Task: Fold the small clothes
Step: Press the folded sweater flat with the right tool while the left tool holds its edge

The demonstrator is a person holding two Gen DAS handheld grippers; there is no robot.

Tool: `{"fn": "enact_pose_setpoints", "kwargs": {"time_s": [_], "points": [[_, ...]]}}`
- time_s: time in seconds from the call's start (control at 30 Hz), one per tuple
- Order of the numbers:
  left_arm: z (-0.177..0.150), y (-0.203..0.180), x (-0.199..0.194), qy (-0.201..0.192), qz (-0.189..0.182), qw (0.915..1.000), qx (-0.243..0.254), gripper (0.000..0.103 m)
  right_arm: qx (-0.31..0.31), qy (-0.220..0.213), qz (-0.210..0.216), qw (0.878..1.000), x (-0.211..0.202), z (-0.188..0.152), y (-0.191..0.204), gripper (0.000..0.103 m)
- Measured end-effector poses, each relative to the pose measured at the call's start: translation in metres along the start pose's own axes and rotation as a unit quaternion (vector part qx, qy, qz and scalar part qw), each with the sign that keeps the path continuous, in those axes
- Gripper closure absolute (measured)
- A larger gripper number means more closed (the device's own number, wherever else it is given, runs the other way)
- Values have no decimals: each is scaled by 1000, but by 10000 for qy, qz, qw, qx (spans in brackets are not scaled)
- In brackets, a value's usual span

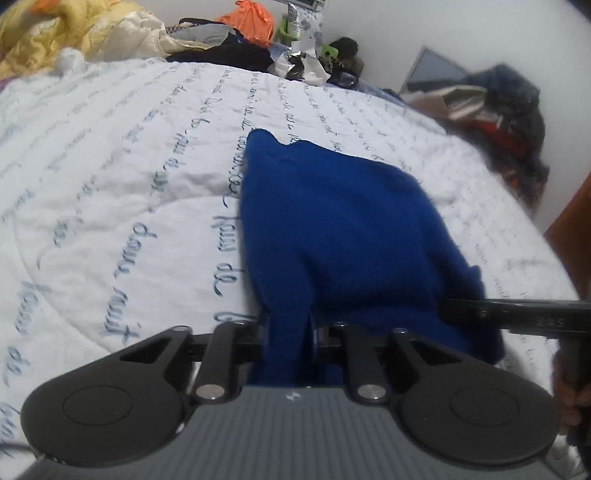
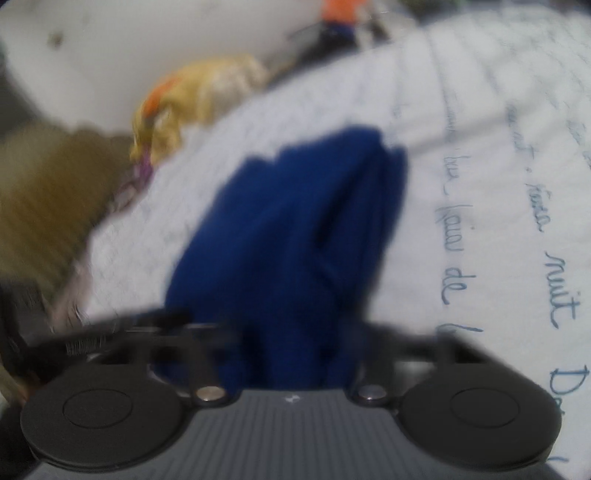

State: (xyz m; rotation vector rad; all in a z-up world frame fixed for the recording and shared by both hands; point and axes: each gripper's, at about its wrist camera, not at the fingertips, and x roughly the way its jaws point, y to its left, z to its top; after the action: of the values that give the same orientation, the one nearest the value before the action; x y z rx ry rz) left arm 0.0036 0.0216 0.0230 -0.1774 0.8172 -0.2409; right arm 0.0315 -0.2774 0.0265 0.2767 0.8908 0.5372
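I hold the blue garment (image 1: 332, 229) with both tongs, and I judge this is so that I can carry one edge over the rest to make a fold on the bed cover (image 1: 110, 192). The left gripper (image 1: 288, 328) is pressed together on a bunch of the blue cloth; the fabric passes between its fingers and runs down toward the camera. From there the garment lies forward, away from the left tongs, spread on the white cover with the blue writing.

The right gripper (image 2: 291, 347) is seen in a blurred picture. The blue garment (image 2: 295, 229) enters between its fingers, and I think it pinches the cloth, because the fabric rises to it in folds. In the left wrist view, the right gripper (image 1: 517, 314) reaches in from the right side and touches the near corner of the garment.

Other clothes (image 1: 92, 33) are piled at the far edge of the bed, well apart from my work.
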Motion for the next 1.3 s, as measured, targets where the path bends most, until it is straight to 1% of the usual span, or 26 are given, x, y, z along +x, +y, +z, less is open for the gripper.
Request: {"fn": "enact_pose_setpoints", "kwargs": {"time_s": [0.07,0.13,0.2,0.23,0.27,0.3,0.33,0.37,0.4,0.47,0.5,0.53,0.63,0.67,0.7,0.73,0.77,0.8,0.9,0.97,1.03,1.07,1.1,1.13,1.17,1.3], "points": [[-1,4,-1,13,49,9995,306,81,111,-43,46,9999,-9,-2,-5,85],[-10,6,-5,-43,148,9982,583,65,35,-56,14,10000,-11,-12,-14,86],[-18,0,-20,-267,224,9958,846,58,191,-20,175,9997,-15,-13,-20,82],[-22,-6,-29,-455,200,9934,1035,45,320,58,156,9994,-18,-8,-22,78],[-28,-13,-39,-672,100,9895,1278,38,419,6,80,9991,-22,1,-23,66],[-34,-21,-47,-867,6,9839,1564,26,485,-188,11,9986,-27,11,-22,43],[-40,-30,-52,-983,-58,9766,1911,22,518,-453,36,9976,-32,23,-22,29],[-47,-39,-52,-999,-61,9689,2261,22,524,-698,147,9961,-33,35,-20,13],[-52,-46,-47,-942,22,9620,2562,23,514,-846,335,9945,-31,48,-20,12],[-59,-53,-33,-798,363,9518,2941,36,641,-779,480,9937,-12,76,-23,12],[-59,-52,-26,-725,508,9497,3004,52,762,-629,443,9941,2,89,-25,13],[-58,-49,-21,-661,585,9497,3004,56,812,-508,377,9947,15,101,-26,13],[-56,-47,-18,-705,538,9475,3074,56,737,-138,-131,9971,54,120,-24,15],[-56,-47,-19,-701,529,9460,3119,56,692,50,-229,9973,66,119,-26,28],[-56,-46,-19,-681,498,9461,3127,58,652,233,-298,9972,76,118,-27,58],[-55,-44,-19,-643,473,9473,3103,62,460,140,-450,9978,76,117,-27,67],[-54,-41,-19,-591,434,9490,3067,63,295,182,-326,9989,74,118,-27,87],[-54,-37,-21,-574,399,9510,3013,63,386,150,-176,9990,72,118,-35,88],[-50,-29,-23,-529,228,9584,2794,63,829,14,42,9966,70,110,-66,88],[-47,-25,-31,-522,105,9627,2653,62,645,-75,-5,9979,62,104,-56,84],[-47,-24,-41,-628,7,9622,2649,58,570,-120,-180,9981,46,100,-40,77],[-48,-24,-45,-675,-30,9619,2650,54,507,-242,-158,9983,33,95,-33,69],[-49,-25,-47,-701,-41,9612,2666,44,425,-416,-52,9982,20,89,-25,53],[-51,-27,-48,-706,-37,9598,2718,40,318,-508,56,9982,11,84,-19,42],[-53,-29,-46,-690,-41,9576,2798,40,156,-502,170,9985,5,79,-11,26],[-59,-41,-24,-485,153,9479,3144,42,-436,-94,200,9988,10,62,16,25]]}}
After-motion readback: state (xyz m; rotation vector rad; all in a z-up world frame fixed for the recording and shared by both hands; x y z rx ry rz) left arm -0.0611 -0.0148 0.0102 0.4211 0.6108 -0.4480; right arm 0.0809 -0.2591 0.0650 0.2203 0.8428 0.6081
